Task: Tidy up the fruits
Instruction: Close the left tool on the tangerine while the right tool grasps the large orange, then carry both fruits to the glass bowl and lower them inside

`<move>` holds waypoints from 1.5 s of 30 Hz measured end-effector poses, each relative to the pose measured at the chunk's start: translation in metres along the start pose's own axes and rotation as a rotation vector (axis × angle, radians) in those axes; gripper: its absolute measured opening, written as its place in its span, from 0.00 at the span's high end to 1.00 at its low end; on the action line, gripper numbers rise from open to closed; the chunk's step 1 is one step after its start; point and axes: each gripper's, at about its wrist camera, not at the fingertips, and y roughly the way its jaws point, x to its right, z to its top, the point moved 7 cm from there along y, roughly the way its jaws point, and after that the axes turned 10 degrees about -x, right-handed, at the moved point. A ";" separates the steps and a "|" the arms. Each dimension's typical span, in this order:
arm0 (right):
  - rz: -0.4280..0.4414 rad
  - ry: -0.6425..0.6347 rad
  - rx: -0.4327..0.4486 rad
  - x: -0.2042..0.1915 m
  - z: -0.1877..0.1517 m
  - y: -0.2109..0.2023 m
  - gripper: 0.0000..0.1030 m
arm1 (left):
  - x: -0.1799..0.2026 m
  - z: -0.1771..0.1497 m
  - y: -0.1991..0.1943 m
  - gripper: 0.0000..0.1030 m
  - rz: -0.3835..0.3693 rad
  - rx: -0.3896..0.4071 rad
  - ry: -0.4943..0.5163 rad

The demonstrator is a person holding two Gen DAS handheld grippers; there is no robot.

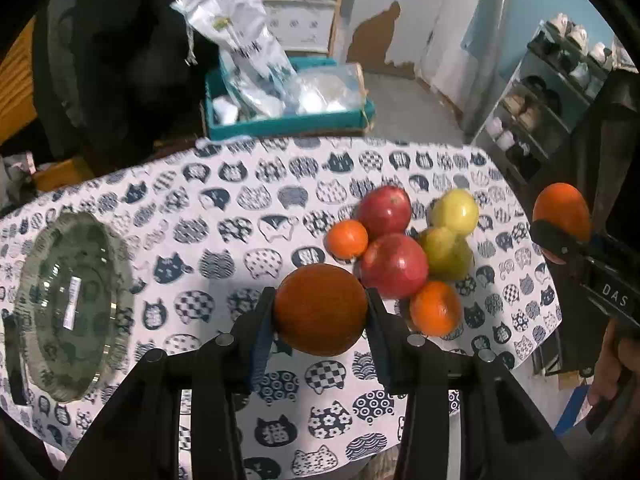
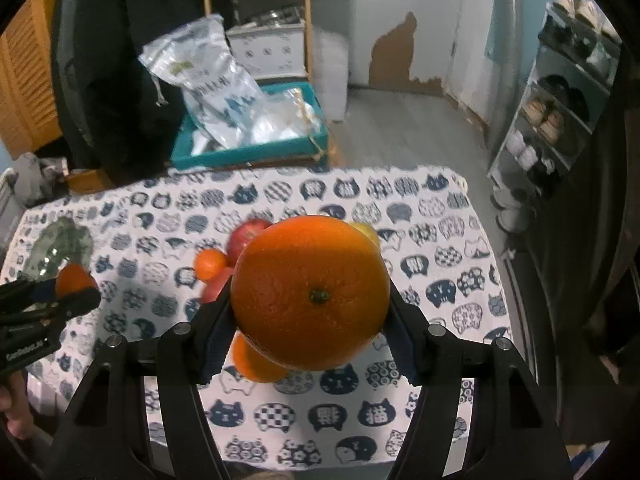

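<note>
Each gripper is clenched on an orange, the left gripper [image 1: 320,312] holding the dark orange [image 1: 320,309] and the right gripper [image 2: 310,320] the bright orange [image 2: 310,292], so both should lower gently onto the glass plate [image 1: 72,304], far left of the left gripper on the worktop [image 1: 240,208].

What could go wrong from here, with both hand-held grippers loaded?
1. The right hand-held gripper pinches a big orange only at its sides; it may slip out onto the fruit pile and scatter it.
2. The pile sits near the table's right edge; a nudged small orange could roll off.
3. The left hand-held gripper holds its orange far from the glass plate; a drop could happen during the carry.
</note>
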 end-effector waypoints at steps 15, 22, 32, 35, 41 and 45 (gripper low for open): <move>0.080 -0.079 0.132 -0.063 0.025 -0.057 0.36 | -0.044 0.006 -0.084 0.58 0.047 0.172 -0.038; 0.120 -0.123 0.164 -0.098 0.037 -0.072 0.36 | -0.064 0.008 -0.115 0.58 0.066 0.231 -0.060; 0.179 -0.204 0.192 -0.164 0.052 -0.084 0.36 | -0.104 0.003 -0.147 0.58 0.116 0.299 -0.106; 0.199 -0.223 0.188 -0.183 0.056 -0.084 0.36 | -0.120 0.000 -0.153 0.58 0.130 0.310 -0.127; 0.245 -0.264 0.167 -0.227 0.061 -0.078 0.36 | -0.158 -0.007 -0.159 0.58 0.162 0.312 -0.174; 0.268 -0.292 0.149 -0.257 0.065 -0.071 0.36 | -0.182 -0.013 -0.157 0.58 0.177 0.301 -0.210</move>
